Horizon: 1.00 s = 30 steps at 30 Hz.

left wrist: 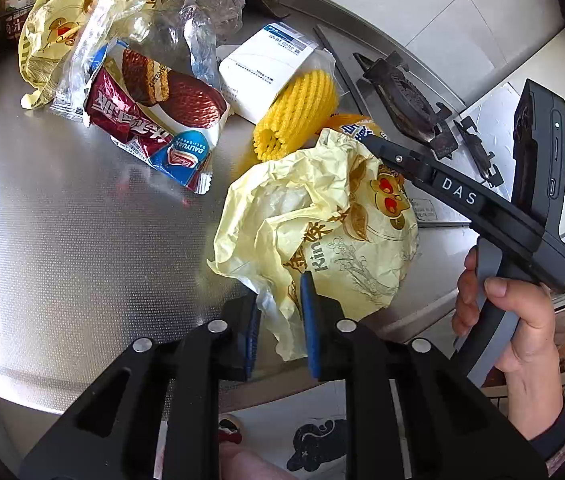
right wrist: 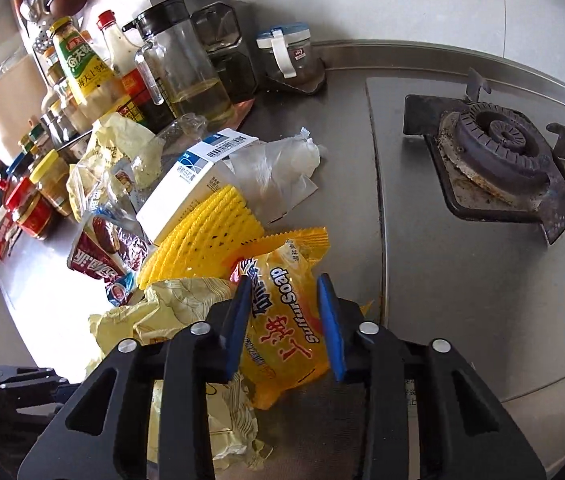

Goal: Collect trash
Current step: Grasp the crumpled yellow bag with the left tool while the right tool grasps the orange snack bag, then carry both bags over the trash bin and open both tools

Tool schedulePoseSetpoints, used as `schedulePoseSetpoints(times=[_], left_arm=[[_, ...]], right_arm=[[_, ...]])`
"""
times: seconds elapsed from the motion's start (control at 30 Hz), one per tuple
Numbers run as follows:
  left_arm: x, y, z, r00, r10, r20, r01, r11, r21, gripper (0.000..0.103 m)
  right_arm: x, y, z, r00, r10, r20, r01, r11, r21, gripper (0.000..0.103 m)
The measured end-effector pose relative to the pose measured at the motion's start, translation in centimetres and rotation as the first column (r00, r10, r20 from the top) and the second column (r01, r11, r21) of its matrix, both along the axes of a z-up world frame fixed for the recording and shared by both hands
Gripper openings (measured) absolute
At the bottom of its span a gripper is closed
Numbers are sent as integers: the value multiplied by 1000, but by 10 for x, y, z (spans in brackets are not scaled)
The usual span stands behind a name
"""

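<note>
Two pale yellow printed bags are seen on the steel counter (left wrist: 62,220): one crumpled bag (left wrist: 322,232) at the near edge and a second bag (left wrist: 54,36) at the far left. One chocolate-pie wrapper (left wrist: 154,120), one white carton (left wrist: 266,68), one yellow foam net (left wrist: 298,116), one clear plastic bag (right wrist: 278,168) and one orange soap wrapper (right wrist: 286,320) are counted between them. Bare steel is left open on the near left of the counter, up to its front edge, and between the pile and the single gas burner (right wrist: 498,148) at the right. The far edge is lined with bottles and jars (right wrist: 130,76).

The left gripper (left wrist: 280,320) is held low at the counter's near edge, its blue pads closed down on a fold of the crumpled bag, which hangs past the edge. The right gripper (right wrist: 286,320) is angled down over the pile, its handle gripped by the right hand (left wrist: 510,312); its pads are set apart on either side of the soap wrapper, and whether they press it cannot be told.
</note>
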<state>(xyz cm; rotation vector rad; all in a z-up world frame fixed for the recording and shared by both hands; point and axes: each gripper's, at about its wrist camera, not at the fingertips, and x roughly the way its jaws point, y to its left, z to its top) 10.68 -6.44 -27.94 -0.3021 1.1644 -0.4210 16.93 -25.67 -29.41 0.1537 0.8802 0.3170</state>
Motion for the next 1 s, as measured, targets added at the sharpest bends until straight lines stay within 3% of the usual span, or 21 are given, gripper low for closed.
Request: schedulePoseSetpoints(times=[0.13, 0.4, 0.6, 0.8, 1.0], left_arm=[[-1, 0, -2, 1000, -7, -3, 7, 1000, 14, 7], [-28, 2, 25, 998, -14, 69, 13, 1000, 25, 4], [-65, 11, 55, 991, -9, 134, 3, 999, 46, 4], [-119, 22, 68, 991, -11, 137, 0, 996, 87, 4], [-171, 38, 64, 995, 10, 101, -21, 993, 112, 4]], right_arm=[[-3, -3, -1, 1000, -17, -1, 17, 999, -28, 7], [-34, -23, 21, 996, -76, 44, 76, 997, 6, 6], [-81, -33, 43, 994, -78, 80, 73, 996, 58, 6], [-144, -20, 40, 998, -35, 58, 32, 997, 65, 6], [-196, -5, 17, 1000, 5, -9, -5, 998, 55, 6]])
